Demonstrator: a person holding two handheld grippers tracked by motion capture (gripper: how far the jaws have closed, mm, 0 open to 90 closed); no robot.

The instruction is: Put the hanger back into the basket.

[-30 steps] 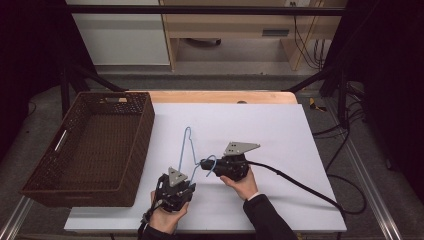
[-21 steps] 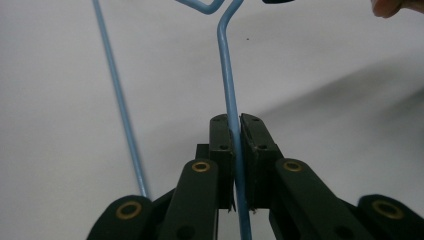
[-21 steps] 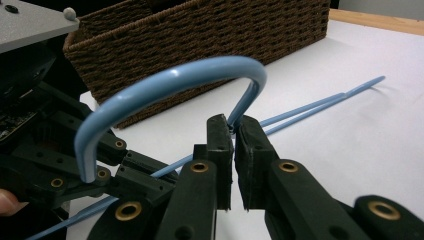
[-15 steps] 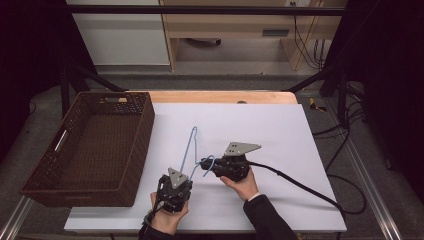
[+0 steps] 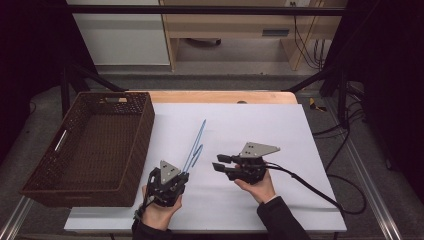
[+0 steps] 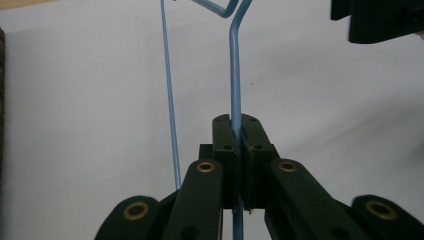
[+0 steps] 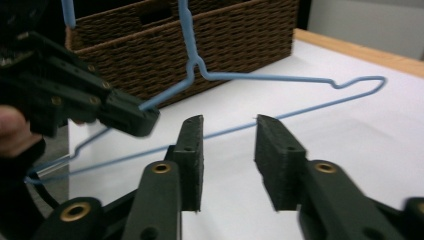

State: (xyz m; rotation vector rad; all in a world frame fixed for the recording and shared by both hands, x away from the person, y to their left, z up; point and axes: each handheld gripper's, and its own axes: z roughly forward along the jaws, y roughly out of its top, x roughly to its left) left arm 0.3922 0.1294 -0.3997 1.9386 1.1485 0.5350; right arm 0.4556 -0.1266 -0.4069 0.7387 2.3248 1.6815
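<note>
While my left tongs (image 5: 184, 176) stay clenched on the blue hanger (image 5: 196, 145), it has tilted up

My right tongs (image 5: 220, 162) have just been opening, released, nothing between them; one hanger, one basket (image 5: 127, 145), one desk (image 5: 260, 130)

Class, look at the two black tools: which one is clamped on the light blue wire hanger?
The left tool: its jaws pinch the light blue wire hanger. The right tool stands open with nothing between its pads.

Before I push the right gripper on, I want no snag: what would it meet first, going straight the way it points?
Probably the blue wire hanger: its lower wire crosses just beyond the open right gripper. The left gripper, clamped on the hanger, sits off to the side; the wicker basket lies farther behind. Depth is hard to judge.
</note>
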